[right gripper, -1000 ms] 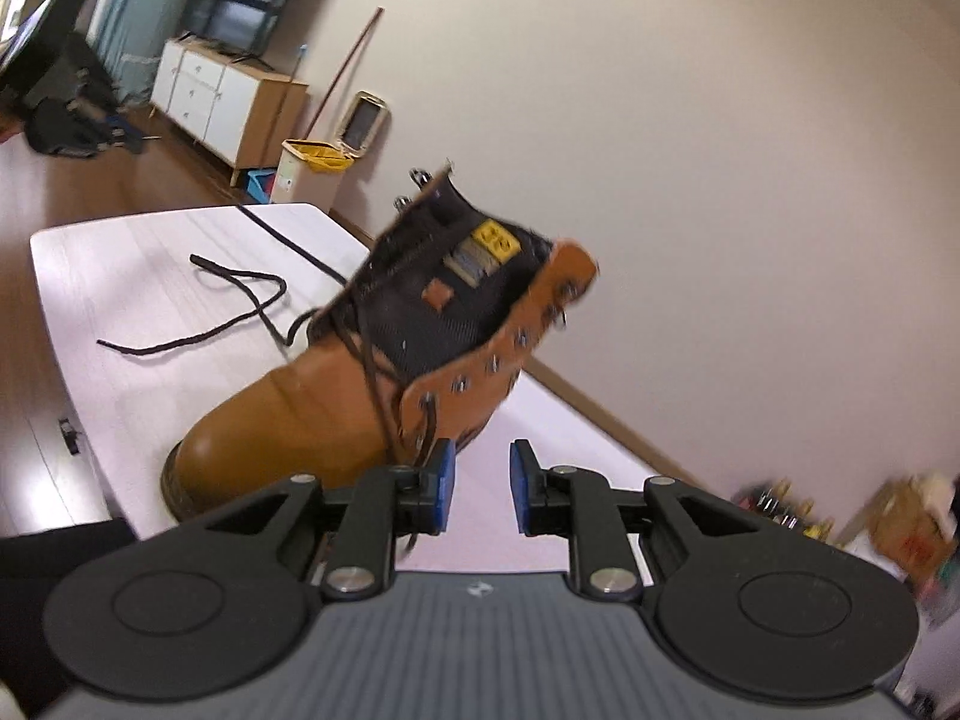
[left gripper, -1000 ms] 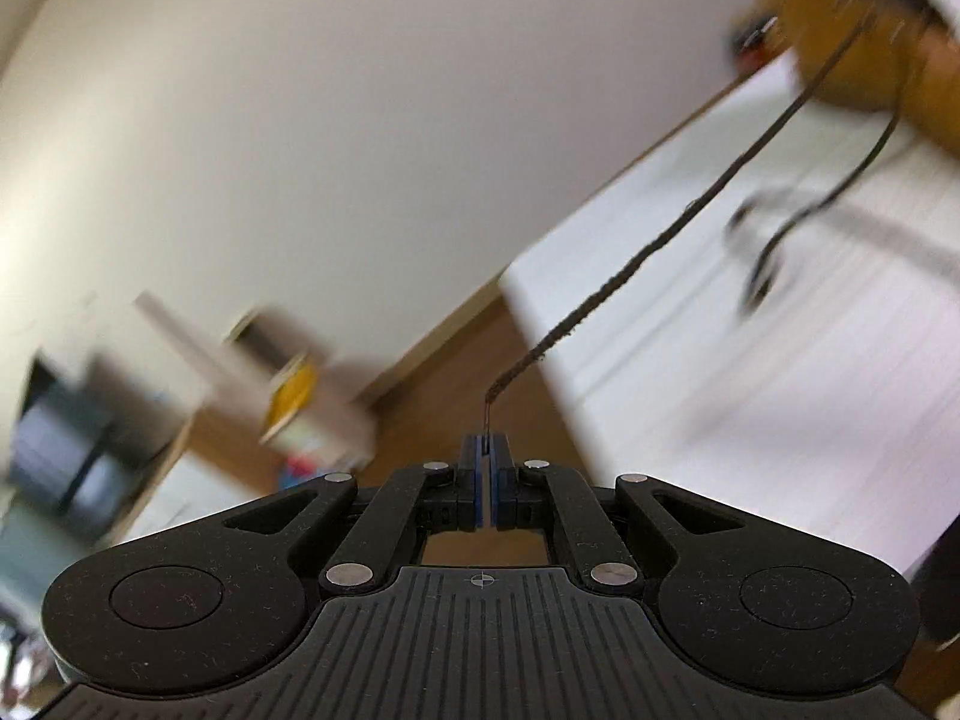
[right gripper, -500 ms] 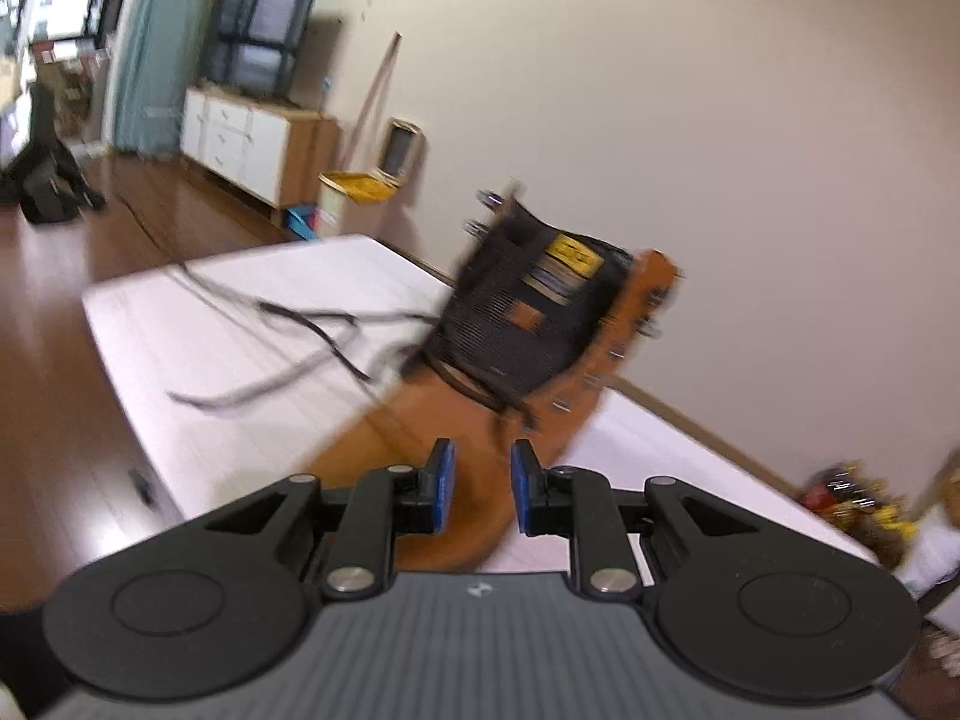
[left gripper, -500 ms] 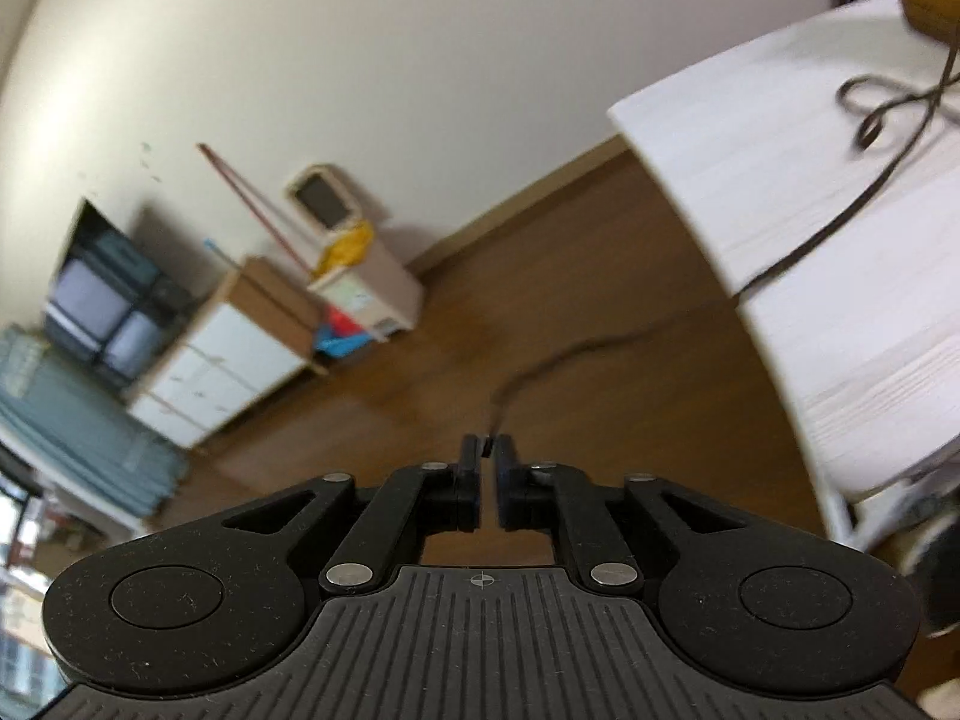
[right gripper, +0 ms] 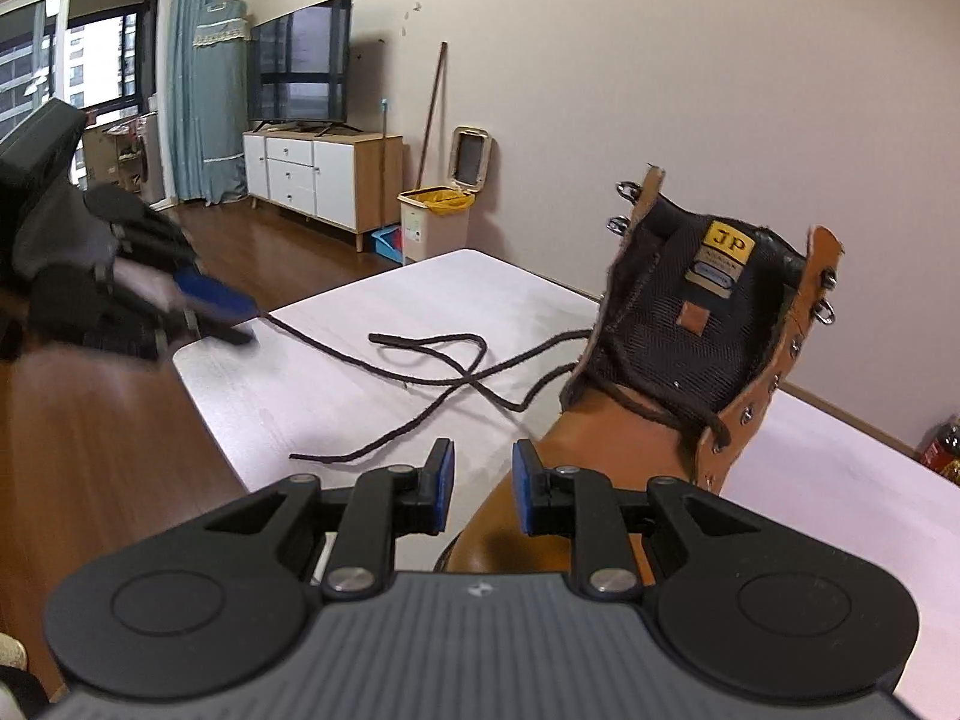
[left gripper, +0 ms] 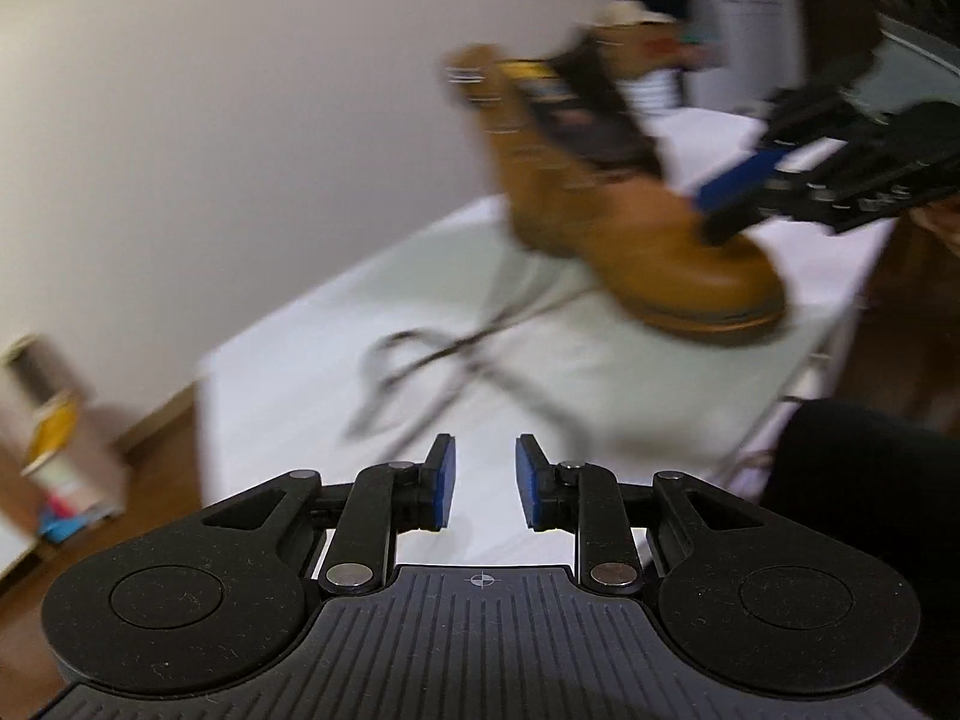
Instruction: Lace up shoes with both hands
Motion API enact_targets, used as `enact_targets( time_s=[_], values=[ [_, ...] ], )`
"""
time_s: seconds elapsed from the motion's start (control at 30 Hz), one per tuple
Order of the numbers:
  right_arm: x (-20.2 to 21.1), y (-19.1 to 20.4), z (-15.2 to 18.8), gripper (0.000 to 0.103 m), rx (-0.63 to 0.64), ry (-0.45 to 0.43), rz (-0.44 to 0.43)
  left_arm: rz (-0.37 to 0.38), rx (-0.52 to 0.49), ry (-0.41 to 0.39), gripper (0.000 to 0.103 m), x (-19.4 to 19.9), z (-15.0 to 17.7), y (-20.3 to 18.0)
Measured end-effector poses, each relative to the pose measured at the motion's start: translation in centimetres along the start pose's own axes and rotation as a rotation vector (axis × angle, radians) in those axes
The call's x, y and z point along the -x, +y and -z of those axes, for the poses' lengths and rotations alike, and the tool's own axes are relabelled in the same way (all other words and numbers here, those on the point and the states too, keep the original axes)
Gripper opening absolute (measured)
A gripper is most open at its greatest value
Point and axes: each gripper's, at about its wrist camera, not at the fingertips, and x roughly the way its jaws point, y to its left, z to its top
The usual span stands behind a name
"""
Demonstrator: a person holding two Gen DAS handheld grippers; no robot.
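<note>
Nearest the boot (right gripper: 678, 360): right gripper (right gripper: 482, 495), parted, nothing between its blue pads (right gripper: 443, 486), poised over the boot's toe. Boot upright on the white table (right gripper: 372, 396), tongue exposed, upper eyelets unlaced. Left of the boot: dark lace (right gripper: 432, 378), trailing loose and crossing itself on the tabletop. Farther left, at the table's edge: left gripper (left gripper: 483, 483), likewise apart and empty, blurred in the right view. Beyond the boot: bin (right gripper: 433, 222), cabinet (right gripper: 321, 174), television (right gripper: 300, 66).
</note>
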Motion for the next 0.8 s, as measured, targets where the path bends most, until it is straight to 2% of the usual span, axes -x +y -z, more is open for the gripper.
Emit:
enact_targets(
  time_s=[0.1, 0.13, 0.17, 0.37, 0.4, 0.47, 0.57, 0.67, 0.7, 0.8],
  values=[
    [0.6, -0.5, 0.5, 0.024, -0.014, 0.001, 0.022, 0.032, -0.019, 0.030, 0.022, -1.8, -0.2, -1.6],
    [0.7, -0.6, 0.6, 0.024, -0.018, 0.002, 0.026, 0.043, -0.020, 0.041, 0.015, -2.4, -0.3, -2.1],
    [0.9, -0.9, 0.8, 0.024, -0.028, 0.001, 0.030, 0.046, -0.021, 0.053, 0.013, -3.0, -0.4, -2.3],
    [1.1, -1.8, 1.6, 0.024, -0.068, -0.002, 0.030, 0.039, -0.018, 0.094, 0.010, -4.8, -0.7, -1.2],
    [1.1, -1.9, 1.7, 0.024, -0.075, -0.005, 0.026, 0.045, -0.015, 0.100, 0.003, -5.0, -0.7, -1.1],
    [1.0, -2.0, 2.0, 0.024, -0.120, -0.013, -0.009, 0.055, 0.007, 0.092, 0.002, -4.9, -0.9, -0.9],
    [0.8, -2.2, 2.5, 0.024, -0.189, -0.026, -0.062, 0.102, 0.124, 0.023, 0.002, -3.9, -1.3, -0.1],
    [0.6, -2.3, 3.1, 0.024, -0.257, -0.039, -0.114, 0.222, 0.360, -0.104, 0.002, -2.6, -1.7, 1.7],
    [0.6, -2.4, 3.2, 0.025, -0.280, -0.043, -0.132, 0.287, 0.461, -0.152, 0.002, -2.3, -1.7, 2.4],
    [0.4, -2.8, 3.7, 0.025, -0.380, -0.064, -0.215, 0.375, 0.590, -0.208, 0.002, -2.2, -1.6, 2.8]
  ],
)
